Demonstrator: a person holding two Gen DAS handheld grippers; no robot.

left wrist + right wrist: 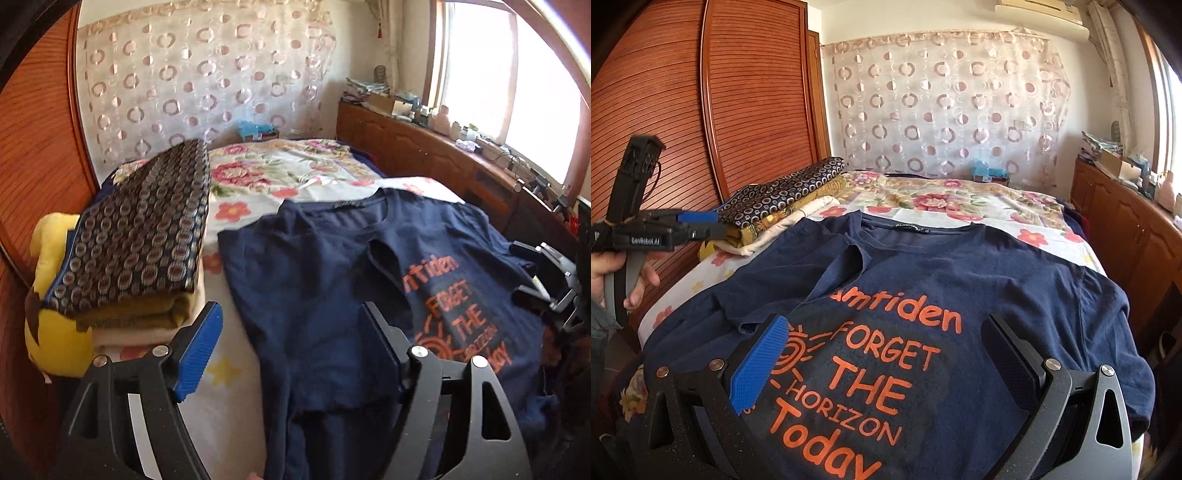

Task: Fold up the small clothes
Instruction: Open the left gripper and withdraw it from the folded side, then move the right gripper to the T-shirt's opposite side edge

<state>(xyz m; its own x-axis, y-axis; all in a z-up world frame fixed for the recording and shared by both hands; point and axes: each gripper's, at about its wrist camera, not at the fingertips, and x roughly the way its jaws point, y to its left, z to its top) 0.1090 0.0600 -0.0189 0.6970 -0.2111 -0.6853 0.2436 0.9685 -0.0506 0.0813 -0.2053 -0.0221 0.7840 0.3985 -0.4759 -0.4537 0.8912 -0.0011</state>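
Observation:
A navy T-shirt (960, 273) with orange lettering lies face up on the bed, collar toward the far wall. Its left side is folded inward over the chest, the sleeve (846, 266) lying across the print. It also shows in the left wrist view (317, 280). My left gripper (291, 321) is open and empty, held above the folded left side. My right gripper (886, 339) is open and empty, above the print near the shirt's hem. The left gripper also shows in the right wrist view (701, 225), held in a hand at the bed's left edge.
A floral bedsheet (945, 199) covers the bed. Folded blankets with a patterned cover (147, 229) and a yellow plush (55, 332) lie at the left. A wooden wardrobe (738, 92) stands left; a cluttered wooden cabinet (424, 147) runs under the window at the right.

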